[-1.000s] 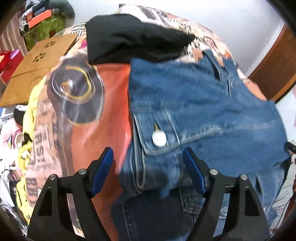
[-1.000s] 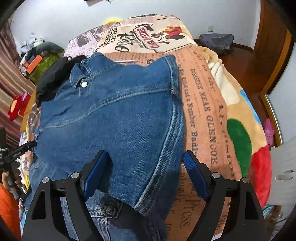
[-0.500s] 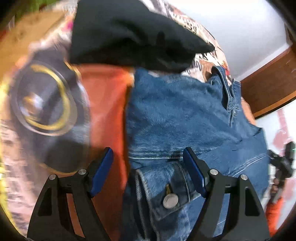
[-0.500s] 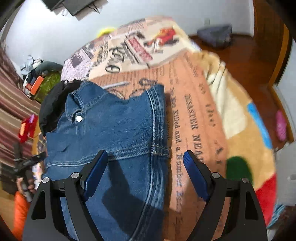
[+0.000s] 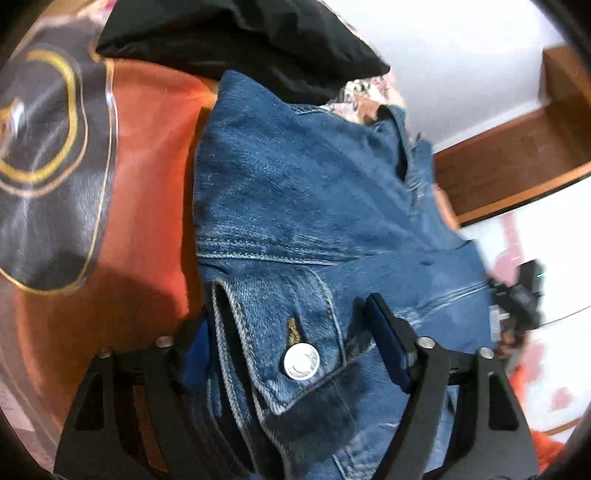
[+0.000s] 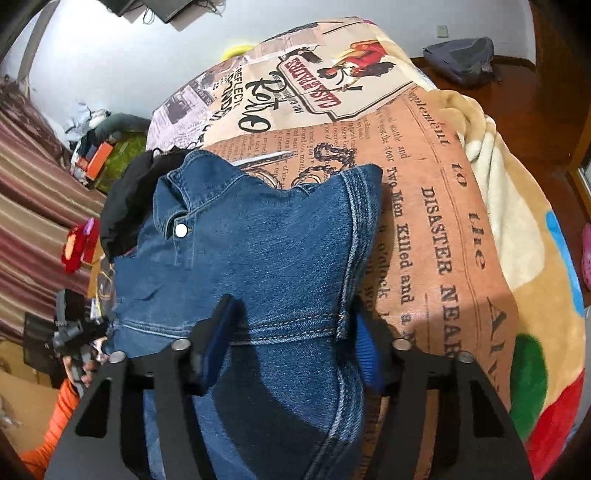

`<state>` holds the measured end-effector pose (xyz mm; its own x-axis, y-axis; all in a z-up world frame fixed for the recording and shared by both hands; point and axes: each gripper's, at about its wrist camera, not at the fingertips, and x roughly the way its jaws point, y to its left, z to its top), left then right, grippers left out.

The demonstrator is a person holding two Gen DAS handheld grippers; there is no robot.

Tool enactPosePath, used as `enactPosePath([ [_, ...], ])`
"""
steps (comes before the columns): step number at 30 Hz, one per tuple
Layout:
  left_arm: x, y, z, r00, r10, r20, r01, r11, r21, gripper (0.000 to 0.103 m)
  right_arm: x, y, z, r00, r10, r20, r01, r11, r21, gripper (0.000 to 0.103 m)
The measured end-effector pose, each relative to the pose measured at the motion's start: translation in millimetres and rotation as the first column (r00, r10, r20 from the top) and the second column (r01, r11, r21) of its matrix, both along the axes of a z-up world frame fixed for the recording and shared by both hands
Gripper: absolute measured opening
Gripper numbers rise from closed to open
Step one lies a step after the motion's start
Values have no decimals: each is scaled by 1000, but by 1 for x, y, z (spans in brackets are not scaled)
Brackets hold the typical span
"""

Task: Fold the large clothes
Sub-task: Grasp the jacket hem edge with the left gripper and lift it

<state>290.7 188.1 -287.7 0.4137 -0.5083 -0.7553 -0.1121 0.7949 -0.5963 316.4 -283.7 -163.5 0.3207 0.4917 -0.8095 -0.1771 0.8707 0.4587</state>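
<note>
A blue denim jacket [image 5: 303, 206] lies on the bed, folded over itself, collar at the far end. My left gripper [image 5: 291, 347] straddles its left edge at a buttoned cuff flap [image 5: 301, 360]; the jaws stand wide with denim between them. In the right wrist view the jacket [image 6: 258, 258] bulges up. My right gripper [image 6: 291, 343] straddles its right edge, left finger [image 6: 218, 332] on top of the cloth, right finger [image 6: 365, 350] at the seam. Both jaws look narrower than before but not clamped.
A black garment [image 5: 236, 33] lies beyond the jacket's far left corner. The printed newspaper-pattern blanket [image 6: 424, 221] covers the bed. An orange and black patch of it [image 5: 147, 166] lies left of the jacket. Clutter and striped curtains [image 6: 37, 184] stand at the left.
Both grippers moved forward and down onto the jacket's side edges. The denim now sits between the fingers of each, and the right jaws have narrowed. The jacket's right side has bunched up.
</note>
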Motion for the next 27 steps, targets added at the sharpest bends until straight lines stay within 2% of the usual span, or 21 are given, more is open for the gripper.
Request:
enactPosePath([
  [1, 1, -6, 4, 1000, 3, 0, -3, 999, 40, 59, 0, 2, 2, 1000, -6, 7, 6, 1000, -8, 45],
  [3, 2, -14, 17, 1000, 16, 12, -18, 994, 108, 37, -1, 6, 11, 999, -6, 40, 8, 999, -48, 30],
  [5, 3, -24, 33, 1000, 14, 21, -17, 983, 183, 32, -2, 9, 25, 997, 1, 79, 3, 998, -56, 23],
  [7, 1, -34, 59, 999, 23, 47, -34, 966, 256, 30, -3, 13, 49, 991, 21, 129, -15, 999, -52, 15],
  [8, 0, -38, 70, 997, 24, 72, -42, 963, 267, 29, -4, 17, 60, 987, 38, 156, -29, 998, -57, 13],
  [12, -15, -44, 139, 971, 18, 238, -83, 960, 267, 27, -6, 37, 102, 962, 102, 252, -81, 993, -90, 11],
  [14, -20, -54, 168, 952, 3, 307, -100, 949, 300, 27, -8, 50, 121, 944, 135, 301, -107, 988, -109, 11],
  [16, -24, -58, 185, 937, -21, 349, -106, 934, 342, 27, -10, 61, 130, 930, 156, 333, -120, 985, -125, 11],
  [19, -24, -63, 184, 932, -32, 362, -129, 902, 411, 27, -5, 74, 136, 912, 169, 373, -119, 981, -153, 11],
  [22, -16, -52, 160, 952, -11, 305, -136, 879, 458, 28, 10, 79, 123, 921, 158, 356, -97, 978, -184, 11],
  [25, 5, -28, 115, 981, 49, 190, -131, 882, 452, 28, 34, 75, 89, 952, 121, 280, -63, 976, -207, 11],
  [27, 10, -15, 87, 986, 84, 143, -137, 896, 422, 30, 45, 71, 67, 968, 103, 231, -48, 971, -232, 12],
])
